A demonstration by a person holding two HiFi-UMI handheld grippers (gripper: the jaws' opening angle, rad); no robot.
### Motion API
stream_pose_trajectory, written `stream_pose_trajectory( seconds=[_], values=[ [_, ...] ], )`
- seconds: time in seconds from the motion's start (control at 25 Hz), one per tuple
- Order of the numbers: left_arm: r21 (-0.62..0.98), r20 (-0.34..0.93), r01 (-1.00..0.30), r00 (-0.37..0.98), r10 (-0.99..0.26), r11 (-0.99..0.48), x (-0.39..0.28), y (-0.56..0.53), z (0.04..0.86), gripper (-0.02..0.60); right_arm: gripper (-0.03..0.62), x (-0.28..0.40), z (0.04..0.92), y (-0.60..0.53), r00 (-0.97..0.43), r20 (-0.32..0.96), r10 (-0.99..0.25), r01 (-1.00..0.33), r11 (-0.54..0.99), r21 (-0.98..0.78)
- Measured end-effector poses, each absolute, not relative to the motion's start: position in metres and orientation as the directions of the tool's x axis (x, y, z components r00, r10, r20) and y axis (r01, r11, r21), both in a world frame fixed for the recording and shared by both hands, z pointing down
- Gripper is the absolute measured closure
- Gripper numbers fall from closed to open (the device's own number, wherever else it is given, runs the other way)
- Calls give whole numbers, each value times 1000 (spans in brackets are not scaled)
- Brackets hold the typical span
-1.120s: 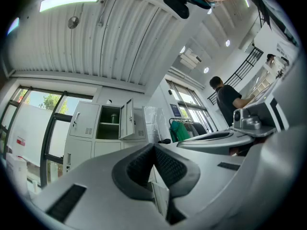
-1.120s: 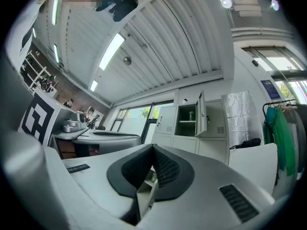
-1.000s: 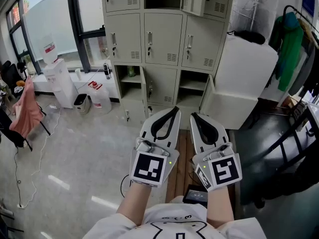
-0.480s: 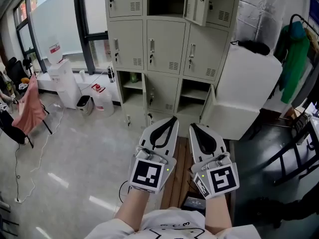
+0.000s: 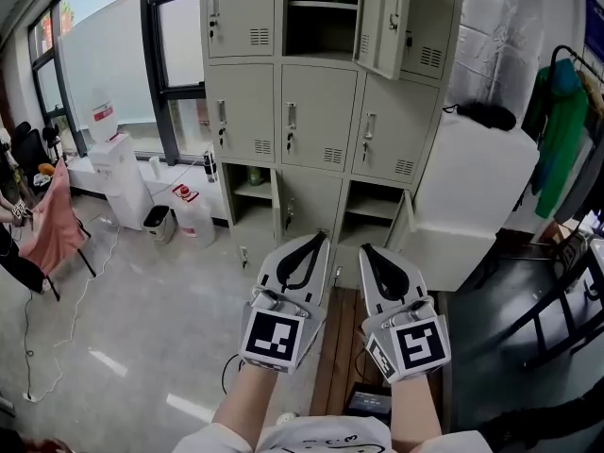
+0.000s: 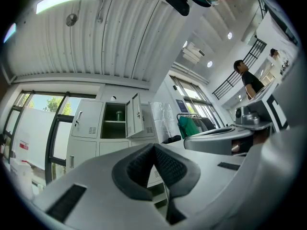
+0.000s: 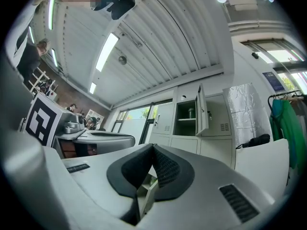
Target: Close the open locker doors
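1. I held both tools low in front of the locker bank [image 5: 311, 111], side by side and just apart, noses aimed at its bottom row.
2. The left gripper [image 5: 319, 239] had its jaws pressed together, pads meeting at the tip, nothing between them.
3. The right gripper [image 5: 366, 250] was the same: jaws fully closed and empty.
4. Neither tool touched the locker bank; a strip of floor [image 5: 170, 319] lay between us.
5. In the top row, the middle compartment [image 5: 321, 8] stood open, with a green item on its shelf.
6. Its upper door [image 5: 385, 22] hung from the compartment's right side and was swung out towards me. Its long axis was upright, its face turned partly left across the opening, and its lock was in view.
7. Two compartments lower down also stood open: the lower left compartment [image 5: 250, 182], under the closed doors of the left column, and the lower right compartment [image 5: 373, 206], in the right column.
8. The lower right door [image 5: 408, 223] leaned out to the right of its opening, upright and nearly edge-on to me. I could not make out the left one's door.
9. The remaining doors in view sat flush and closed.
10. A white cabinet [image 5: 477, 196] stood right beside the locker bank on its right, with a green garment [image 5: 557, 121] hanging beyond it.
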State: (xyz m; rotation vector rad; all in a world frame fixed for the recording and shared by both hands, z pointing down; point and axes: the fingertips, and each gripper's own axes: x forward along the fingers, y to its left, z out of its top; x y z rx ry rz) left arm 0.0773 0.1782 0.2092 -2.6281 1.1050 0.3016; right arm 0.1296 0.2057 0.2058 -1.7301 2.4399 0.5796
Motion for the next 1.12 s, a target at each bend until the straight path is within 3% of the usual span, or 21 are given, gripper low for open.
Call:
stream_pose_trajectory(
  seconds=[0.56,1.12],
  values=[
    [-215,-342,-674,730,-591,-707,47,105,169,565,579,93,170,136,-344,-354,-870,-914,224,338],
    [-250,-390,-651,746,-541,-717,46,55,127,565,579,97,118,82,-318,-409,-855,-904,143,403]
  ],
)
